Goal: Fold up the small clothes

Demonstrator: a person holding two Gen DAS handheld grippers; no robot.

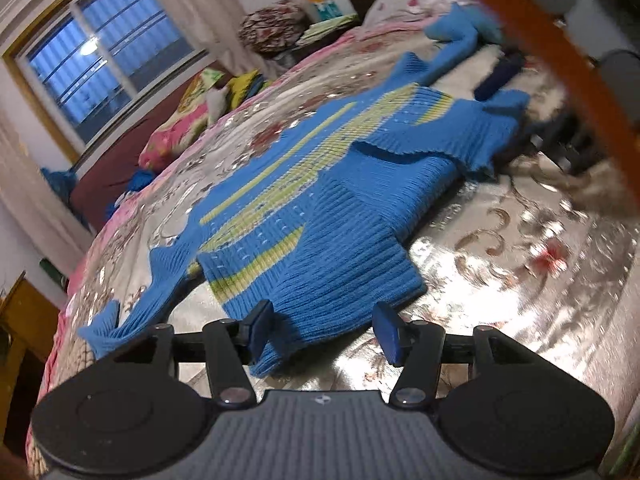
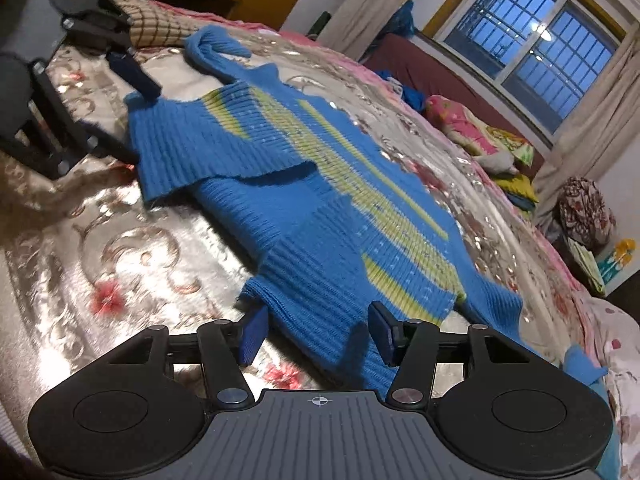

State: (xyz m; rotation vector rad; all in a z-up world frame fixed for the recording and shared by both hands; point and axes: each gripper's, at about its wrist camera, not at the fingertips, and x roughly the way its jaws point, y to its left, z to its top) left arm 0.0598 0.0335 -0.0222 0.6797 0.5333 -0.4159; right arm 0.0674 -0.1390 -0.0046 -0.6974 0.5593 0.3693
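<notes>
Blue knit sweater (image 1: 320, 184) with yellow-green stripes lay flat on the floral bedspread (image 1: 500, 248), near side already folded over the middle. My left tongs (image 1: 324, 330) stood part open over one end of that folded edge, pads clear of the knit. My right tongs (image 2: 316, 330) likewise, at the other end. Nothing held. Judged: for the next fold, bite both layers together at each end, lift level, keep the edge taut so the ribbing won't sag.

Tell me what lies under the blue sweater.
The blue sweater lies on the shiny floral bedspread, which shows all around it. One side panel is folded over onto the yellow-striped body. Anything else beneath the knit is covered and cannot be seen.
</notes>
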